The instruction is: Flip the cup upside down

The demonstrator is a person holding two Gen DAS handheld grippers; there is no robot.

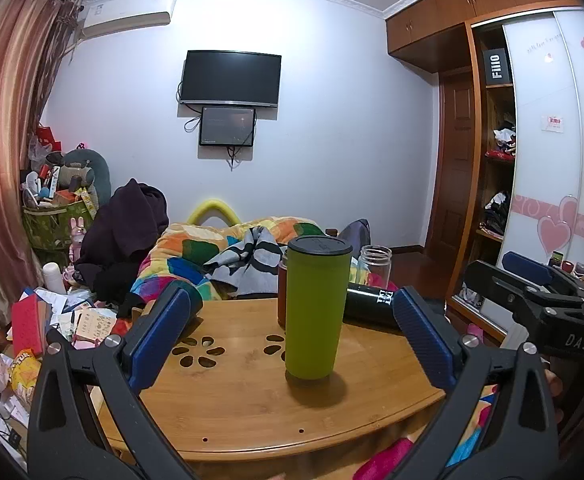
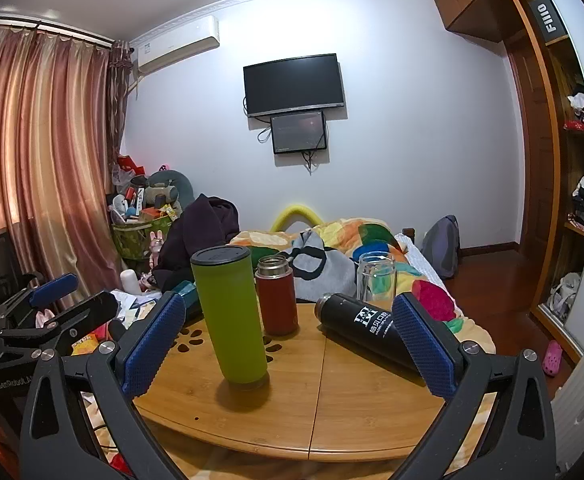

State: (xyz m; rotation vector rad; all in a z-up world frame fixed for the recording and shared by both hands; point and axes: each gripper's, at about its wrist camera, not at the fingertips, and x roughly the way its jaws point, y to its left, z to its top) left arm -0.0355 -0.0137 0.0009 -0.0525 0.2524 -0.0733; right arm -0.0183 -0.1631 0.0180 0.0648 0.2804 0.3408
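A tall green cup (image 1: 315, 308) with a dark lid end on top stands on the wooden table (image 1: 232, 392); it also shows in the right wrist view (image 2: 230, 312). My left gripper (image 1: 292, 316) is open and empty, with the cup standing a little beyond and between its blue pads. My right gripper (image 2: 288, 320) is open and empty, the green cup just ahead and left of its centre. The right gripper also shows at the right edge of the left wrist view (image 1: 532, 284).
A red flask (image 2: 277, 295) stands behind the green cup. A black bottle (image 2: 364, 330) lies on its side at the right. A clear glass jar (image 2: 376, 276) stands at the table's far edge. A bed with a colourful quilt (image 2: 356, 240) lies beyond.
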